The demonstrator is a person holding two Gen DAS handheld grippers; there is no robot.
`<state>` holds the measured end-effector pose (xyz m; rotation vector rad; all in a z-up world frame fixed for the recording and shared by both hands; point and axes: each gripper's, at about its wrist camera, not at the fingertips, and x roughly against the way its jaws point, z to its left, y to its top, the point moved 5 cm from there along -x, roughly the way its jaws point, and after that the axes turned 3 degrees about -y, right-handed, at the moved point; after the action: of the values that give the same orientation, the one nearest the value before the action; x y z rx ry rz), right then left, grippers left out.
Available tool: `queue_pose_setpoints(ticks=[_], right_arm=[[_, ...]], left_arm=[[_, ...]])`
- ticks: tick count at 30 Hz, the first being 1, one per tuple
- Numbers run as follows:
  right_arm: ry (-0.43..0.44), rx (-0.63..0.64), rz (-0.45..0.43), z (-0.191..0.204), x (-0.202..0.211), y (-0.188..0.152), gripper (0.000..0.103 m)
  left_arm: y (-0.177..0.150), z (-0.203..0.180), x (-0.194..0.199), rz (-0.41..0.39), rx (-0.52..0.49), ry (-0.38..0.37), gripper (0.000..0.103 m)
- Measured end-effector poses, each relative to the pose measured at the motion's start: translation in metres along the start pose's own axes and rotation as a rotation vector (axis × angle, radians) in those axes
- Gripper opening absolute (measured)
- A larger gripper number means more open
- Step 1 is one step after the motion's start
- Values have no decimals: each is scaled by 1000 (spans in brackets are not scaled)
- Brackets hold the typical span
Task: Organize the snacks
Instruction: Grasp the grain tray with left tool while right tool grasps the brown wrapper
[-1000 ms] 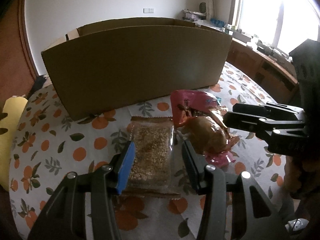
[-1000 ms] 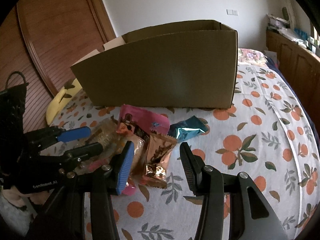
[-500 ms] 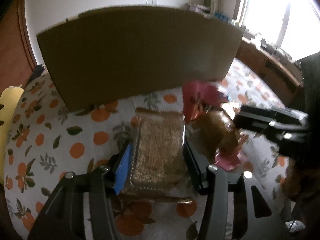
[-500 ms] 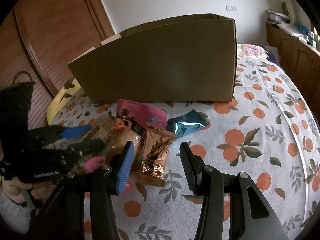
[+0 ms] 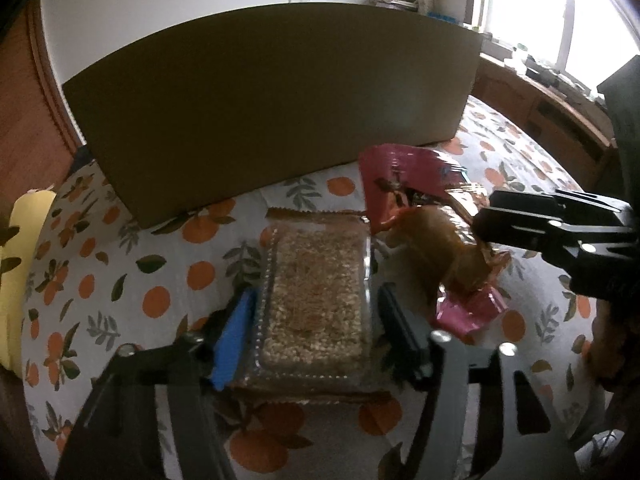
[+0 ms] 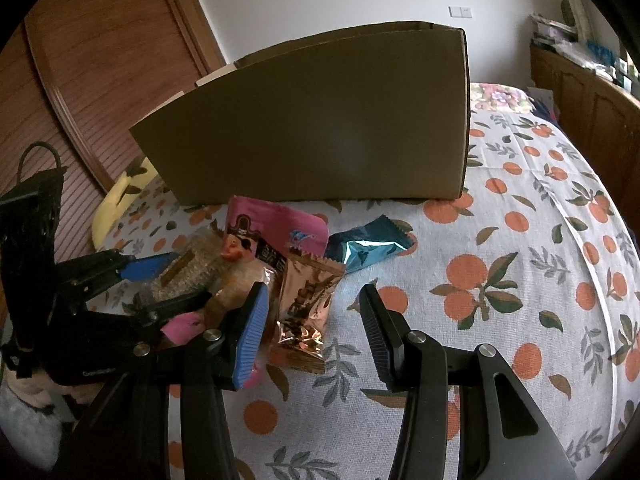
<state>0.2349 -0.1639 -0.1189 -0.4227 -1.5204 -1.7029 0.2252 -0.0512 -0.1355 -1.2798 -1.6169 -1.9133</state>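
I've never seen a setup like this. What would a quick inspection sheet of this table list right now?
Surface: tablecloth with an orange-fruit print.
Job's things: cardboard box standing at the back; clear grain snack pack; pink packet; bronze foil packet; teal wrapper; a brown snack in clear wrap.
Clutter: yellow cushion at the table edge.
Grippers: left gripper, jaws on either side of the grain pack; right gripper, jaws open beside the bronze packet.
Cables: nothing seen.
Surroundings: wooden door, white wall, window, wooden cabinets.
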Motion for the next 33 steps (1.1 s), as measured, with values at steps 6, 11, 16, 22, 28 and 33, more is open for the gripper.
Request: queue_pose_setpoints(ticks=[6,11,16,22,28,33], right_arm=[[-4,11,15,2,-3,0,48],[-17,26,29,3,-5,-2,45],[-48,54,56,8,-11,-4,40],[-89,91,73,12,-13,-5,27],[-80,95,84,11,-8,-10,20],[-56,88,57,10,10,-10,20]], left_arm=[[-3,1,0,1,1,0,66],[-4,1,2,2,-4,-4,66],[-4,2,1,3,0,-9,66],[-5,3,3,3,-1,-11,66],[-5,4,4,0,2,-12,61],[-7,9,8,-13,24,-15,48]])
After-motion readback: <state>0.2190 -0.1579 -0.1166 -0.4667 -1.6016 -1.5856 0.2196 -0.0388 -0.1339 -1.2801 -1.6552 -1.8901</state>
